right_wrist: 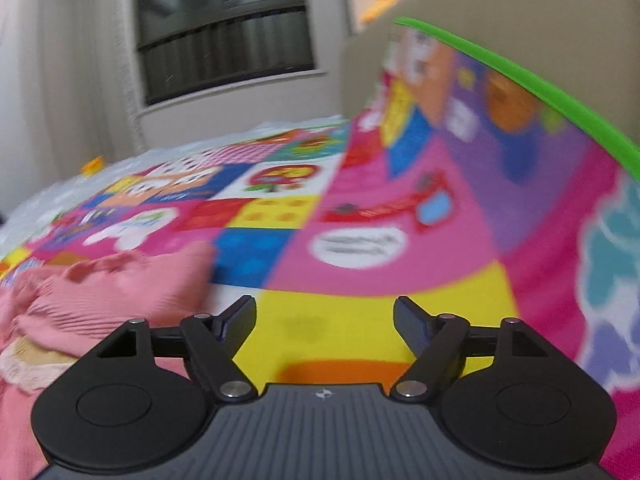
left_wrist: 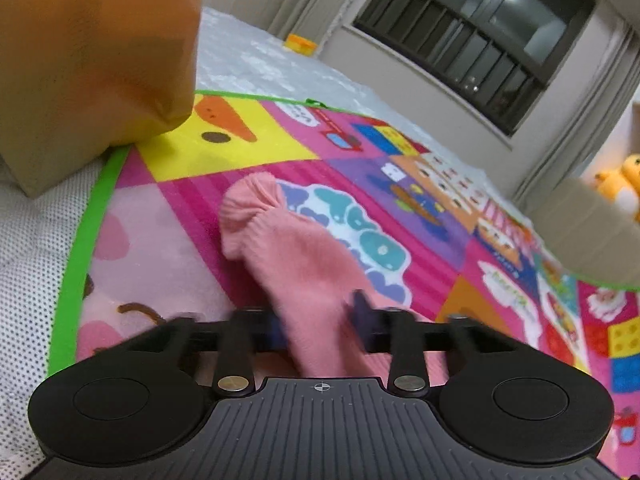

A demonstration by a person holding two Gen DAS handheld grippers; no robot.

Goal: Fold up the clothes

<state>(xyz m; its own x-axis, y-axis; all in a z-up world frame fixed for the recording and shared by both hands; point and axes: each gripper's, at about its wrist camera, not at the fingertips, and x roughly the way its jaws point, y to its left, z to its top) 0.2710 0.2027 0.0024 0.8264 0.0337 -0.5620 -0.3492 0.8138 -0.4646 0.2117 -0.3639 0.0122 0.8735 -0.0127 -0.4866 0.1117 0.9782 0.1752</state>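
1. The left gripper (left_wrist: pixel 318 318) is clamped on a pink knitted garment (left_wrist: pixel 296 252), its fingers pressing the fabric from both sides.
2. The right gripper (right_wrist: pixel 324 316) hangs just right of that garment, fingers spread apart and holding nothing.

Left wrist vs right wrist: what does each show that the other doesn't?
Left wrist only: the left gripper with a pink sleeve running between its fingers, apparently clamped, and a blurred orange-tan shape close to the lens at upper left.

Right wrist only: the right gripper, open and holding nothing, over a yellow patch of the mat, with the bunched pink garment at left.

Both: the mat with its green border, the dark window, the curtains, a small yellow toy far off, and an orange plush toy.
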